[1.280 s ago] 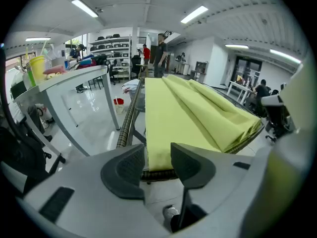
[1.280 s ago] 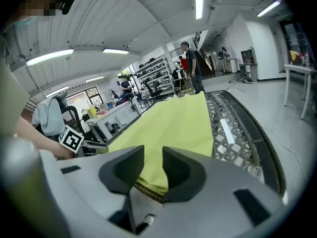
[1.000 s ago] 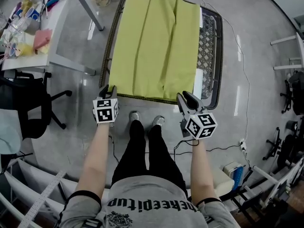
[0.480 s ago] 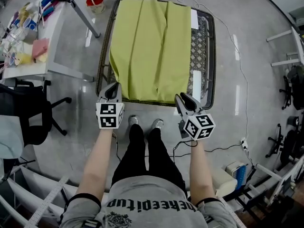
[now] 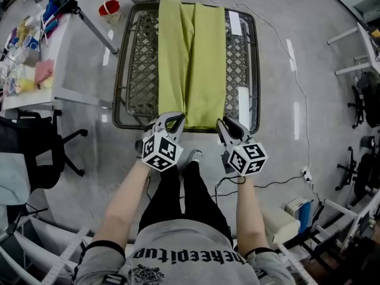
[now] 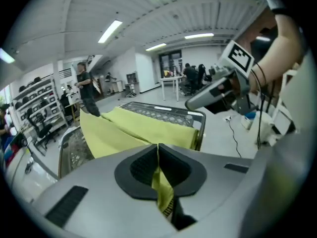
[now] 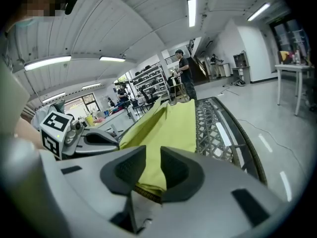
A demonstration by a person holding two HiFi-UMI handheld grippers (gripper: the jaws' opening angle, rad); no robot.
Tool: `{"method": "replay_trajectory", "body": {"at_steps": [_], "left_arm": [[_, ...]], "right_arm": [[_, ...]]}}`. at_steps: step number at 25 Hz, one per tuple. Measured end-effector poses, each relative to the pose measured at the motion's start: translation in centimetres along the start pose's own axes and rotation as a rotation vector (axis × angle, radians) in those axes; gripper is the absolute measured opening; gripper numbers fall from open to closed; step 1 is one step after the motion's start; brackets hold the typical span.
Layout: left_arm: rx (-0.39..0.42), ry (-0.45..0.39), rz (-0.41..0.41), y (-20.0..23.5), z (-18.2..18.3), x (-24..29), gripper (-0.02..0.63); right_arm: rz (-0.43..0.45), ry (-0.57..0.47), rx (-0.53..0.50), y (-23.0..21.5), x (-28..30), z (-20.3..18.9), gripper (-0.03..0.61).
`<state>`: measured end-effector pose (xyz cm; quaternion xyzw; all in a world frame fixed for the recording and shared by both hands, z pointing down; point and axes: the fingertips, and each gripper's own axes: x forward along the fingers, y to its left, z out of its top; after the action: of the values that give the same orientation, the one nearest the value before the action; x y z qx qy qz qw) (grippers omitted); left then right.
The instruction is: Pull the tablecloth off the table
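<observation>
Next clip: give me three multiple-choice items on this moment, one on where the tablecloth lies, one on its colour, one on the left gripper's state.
1. Where does the tablecloth lie on the table?
A. Spread over the whole top
B. In a strip down the middle
C. On the floor beside it

2. What colour is the tablecloth?
A. Yellow-green
B. Red
C. White

3. The left gripper is:
A. open, clear of the tablecloth
B. open around a table leg
C. shut on the tablecloth

Answers: B, bare table top shows on both sides of the strip; A, it looks yellow-green in every view; C, its fingers pinch a fold of tablecloth in the left gripper view.
</observation>
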<state>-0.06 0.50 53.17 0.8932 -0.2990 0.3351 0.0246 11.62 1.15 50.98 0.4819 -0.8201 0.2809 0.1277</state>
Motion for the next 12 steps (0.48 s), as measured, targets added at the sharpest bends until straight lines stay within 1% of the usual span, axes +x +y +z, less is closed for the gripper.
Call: {"method": "replay_trajectory", "body": {"at_steps": [2,3,4,5,7,8,10,11,12], "left_arm": [[0.075,0.060,-0.043,-1.7,-1.0,0.9,0.021],[0.084,0.096,-0.058,-2.2,-1.8,1.3,0.021],[0.073,0.130,-0.069,-2.6,-2.6,1.8,0.021],[0.043,0.159,-0.074,-2.7,-3.5,2.1,0.021],[-0.039,0.185,-0.073,-2.5,-4.7,2.4,0.021],[-0.080,0.180,-0.072,-2.2,-4.9,2.3,0.021],[-0.135,0.137,-0.072,-1.8,-4.6,1.9,0.024],[-0.152,0.104,-0.076,-1.6,-4.2,1.6,0.039],[-0.169,0.066,-0.084,-1.5,-3.7,1.2,0.075]], "right_arm": [[-0.005,0.001,0.006,-0.4,-0.3,-0.2,0.100],[-0.006,0.002,0.008,-0.5,-0.3,-0.3,0.100],[-0.008,0.004,0.010,-0.7,-0.4,-0.4,0.100],[-0.008,0.005,0.012,-0.8,-0.5,-0.5,0.100],[-0.006,0.006,0.017,-0.8,-0.7,-0.5,0.100],[-0.004,0.005,0.019,-0.9,-0.7,-0.5,0.100],[0.002,0.004,0.022,-0.9,-0.8,-0.4,0.101],[0.005,0.003,0.024,-0.9,-0.8,-0.4,0.104],[0.009,0.002,0.025,-0.9,-0.8,-0.4,0.107]]}}
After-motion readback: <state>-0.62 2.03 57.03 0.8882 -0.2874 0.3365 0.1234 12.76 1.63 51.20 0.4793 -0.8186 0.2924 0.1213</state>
